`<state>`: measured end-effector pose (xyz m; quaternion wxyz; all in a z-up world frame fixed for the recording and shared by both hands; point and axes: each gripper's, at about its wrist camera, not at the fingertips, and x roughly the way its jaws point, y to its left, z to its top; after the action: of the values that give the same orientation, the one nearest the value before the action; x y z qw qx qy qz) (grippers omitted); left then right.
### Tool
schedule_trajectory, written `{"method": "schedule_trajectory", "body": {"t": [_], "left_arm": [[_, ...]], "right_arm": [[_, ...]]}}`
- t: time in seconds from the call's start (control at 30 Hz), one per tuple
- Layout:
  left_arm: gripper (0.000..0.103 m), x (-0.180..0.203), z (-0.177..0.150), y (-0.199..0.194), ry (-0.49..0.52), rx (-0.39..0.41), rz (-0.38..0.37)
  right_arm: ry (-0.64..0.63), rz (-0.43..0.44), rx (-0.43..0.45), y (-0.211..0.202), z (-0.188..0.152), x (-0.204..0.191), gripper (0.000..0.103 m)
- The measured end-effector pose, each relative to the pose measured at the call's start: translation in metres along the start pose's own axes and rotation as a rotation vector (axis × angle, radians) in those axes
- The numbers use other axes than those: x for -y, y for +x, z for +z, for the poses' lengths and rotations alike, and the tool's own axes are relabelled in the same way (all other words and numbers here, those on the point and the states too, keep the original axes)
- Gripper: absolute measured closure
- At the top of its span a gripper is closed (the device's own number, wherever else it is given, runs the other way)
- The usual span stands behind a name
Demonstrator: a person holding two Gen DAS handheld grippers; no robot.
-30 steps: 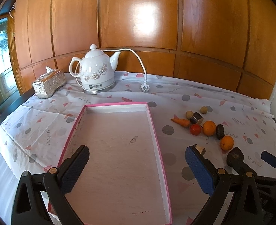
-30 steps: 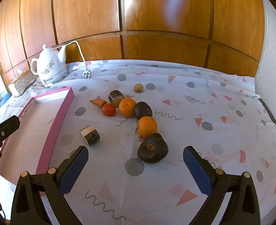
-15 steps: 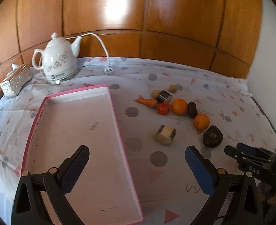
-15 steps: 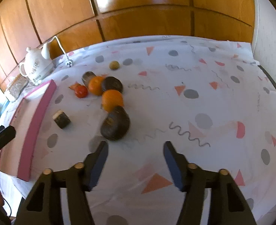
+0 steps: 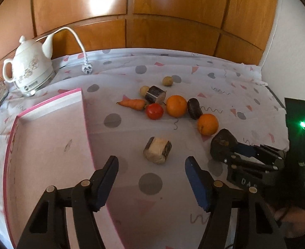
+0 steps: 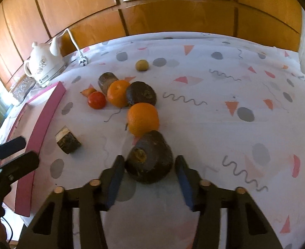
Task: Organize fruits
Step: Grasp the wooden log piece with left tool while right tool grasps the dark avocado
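Here the right tongs (image 6: 149,166) straddle the dark avocado (image 6: 149,156), jaws open and ready to close, while the left tongs (image 5: 151,166) wait open near the cut chunk (image 5: 157,149) beside the pink tray (image 5: 48,105).

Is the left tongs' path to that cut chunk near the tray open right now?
Probably yes. The chunk lies just ahead of the open left tongs with only bare cloth between. The tray wall sits to its left, and the right tongs are off at the avocado.

I see orange oranges (image 6: 143,118), a red tomato (image 6: 96,100), a pink-rimmed tray (image 5: 48,105), and a white cloth (image 6: 225,124) with grey dots.
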<state>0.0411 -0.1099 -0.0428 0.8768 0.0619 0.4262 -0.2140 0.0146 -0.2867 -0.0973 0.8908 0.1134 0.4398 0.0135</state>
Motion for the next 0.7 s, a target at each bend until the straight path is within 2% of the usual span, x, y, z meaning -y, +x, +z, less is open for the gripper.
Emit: {"method": "schedule_trajectory", "body": {"t": [0.13, 0.23, 0.3, 0.37, 0.5, 0.7], "left_arm": [[0.036, 0.004, 0.010, 0.021, 0.022, -0.029, 0.026], [0.037, 0.005, 0.015, 0.044, 0.036, -0.085, 0.043], [0.063, 0.006, 0.016, 0.055, 0.034, -0.120, 0.025], [0.068, 0.006, 0.015, 0.062, 0.027, -0.145, 0.009], [0.068, 0.008, 0.011, 0.058, 0.021, -0.124, 0.001], [0.068, 0.004, 0.009, 0.032, -0.020, -0.042, -0.015]], "right_arm": [[-0.009, -0.011, 0.008, 0.000, -0.001, -0.001, 0.060], [-0.019, -0.008, 0.007, 0.000, -0.001, -0.001, 0.059], [-0.015, 0.005, 0.008, 0.001, -0.002, 0.001, 0.059], [-0.018, 0.007, 0.009, 0.001, -0.002, 0.001, 0.060], [-0.048, -0.012, 0.016, 0.002, -0.003, -0.003, 0.060], [-0.073, -0.029, 0.023, 0.002, -0.004, -0.006, 0.062]]}}
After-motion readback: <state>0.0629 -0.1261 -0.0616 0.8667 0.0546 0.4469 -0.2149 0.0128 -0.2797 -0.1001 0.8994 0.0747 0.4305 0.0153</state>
